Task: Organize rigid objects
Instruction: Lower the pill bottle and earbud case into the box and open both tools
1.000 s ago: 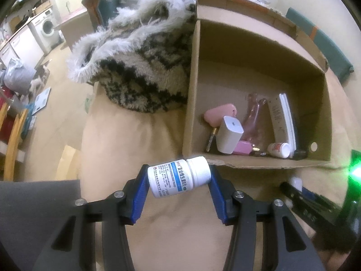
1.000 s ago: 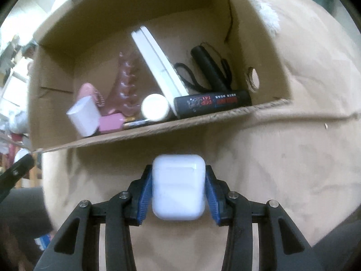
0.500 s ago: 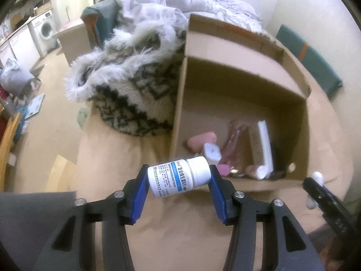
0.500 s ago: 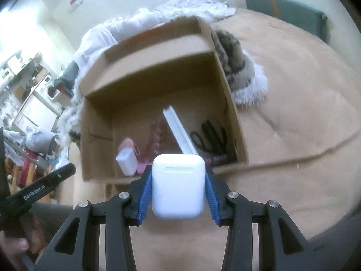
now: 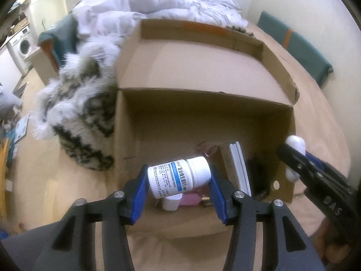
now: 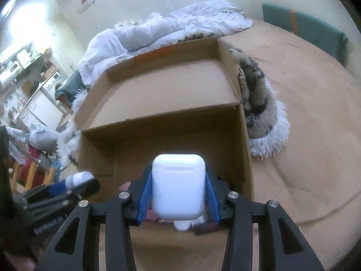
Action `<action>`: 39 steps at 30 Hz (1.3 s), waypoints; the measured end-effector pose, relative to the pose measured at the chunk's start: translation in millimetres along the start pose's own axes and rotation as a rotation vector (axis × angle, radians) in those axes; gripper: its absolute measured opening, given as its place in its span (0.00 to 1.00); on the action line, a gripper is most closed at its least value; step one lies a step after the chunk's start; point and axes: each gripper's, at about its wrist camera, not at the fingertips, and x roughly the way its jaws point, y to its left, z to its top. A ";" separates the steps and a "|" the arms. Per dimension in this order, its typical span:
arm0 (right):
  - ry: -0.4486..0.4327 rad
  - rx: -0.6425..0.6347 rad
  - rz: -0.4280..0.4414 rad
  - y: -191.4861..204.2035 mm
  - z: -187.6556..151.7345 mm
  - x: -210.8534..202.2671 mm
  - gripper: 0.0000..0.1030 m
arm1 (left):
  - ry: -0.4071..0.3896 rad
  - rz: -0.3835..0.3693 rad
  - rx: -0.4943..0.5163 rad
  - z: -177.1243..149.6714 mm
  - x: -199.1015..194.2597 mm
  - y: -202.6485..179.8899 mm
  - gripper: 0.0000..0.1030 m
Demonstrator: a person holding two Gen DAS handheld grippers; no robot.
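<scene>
White plastic pill bottle [image 5: 179, 178], sideways, clamped in left gripper [image 5: 179, 186] jaws; glossy rounded white earbud case [image 6: 178, 186] clamped in right gripper [image 6: 178, 195]; both over open brown cardboard box [image 5: 203, 122].

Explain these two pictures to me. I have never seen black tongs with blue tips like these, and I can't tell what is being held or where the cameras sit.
No robot is involved: a person holds a hand-operated gripper in each hand, and a wide-angle camera on each one looks forward along its jaws. One picture is from the left gripper, the other from the right gripper.

The left gripper is clamped on a white pill bottle lying sideways between its blue pads. The right gripper is clamped on a white earbud case.

Both hang above an open cardboard box that sits on a tan bed cover. The box already holds small items, including a flat white box on edge. A fluffy patterned blanket and a white duvet lie beside and behind it.
</scene>
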 end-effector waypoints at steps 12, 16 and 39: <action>0.202 -0.005 -0.034 -10.3 -21.7 67.8 0.44 | 0.113 0.017 0.085 -17.6 73.5 -15.8 0.46; 0.250 0.007 -0.051 -13.6 -26.8 80.1 0.44 | 0.125 0.044 0.109 -22.0 80.8 -17.7 0.46; 0.109 0.094 0.038 -26.4 -19.4 21.2 1.00 | 0.034 -0.028 0.096 -41.9 18.9 -3.0 0.67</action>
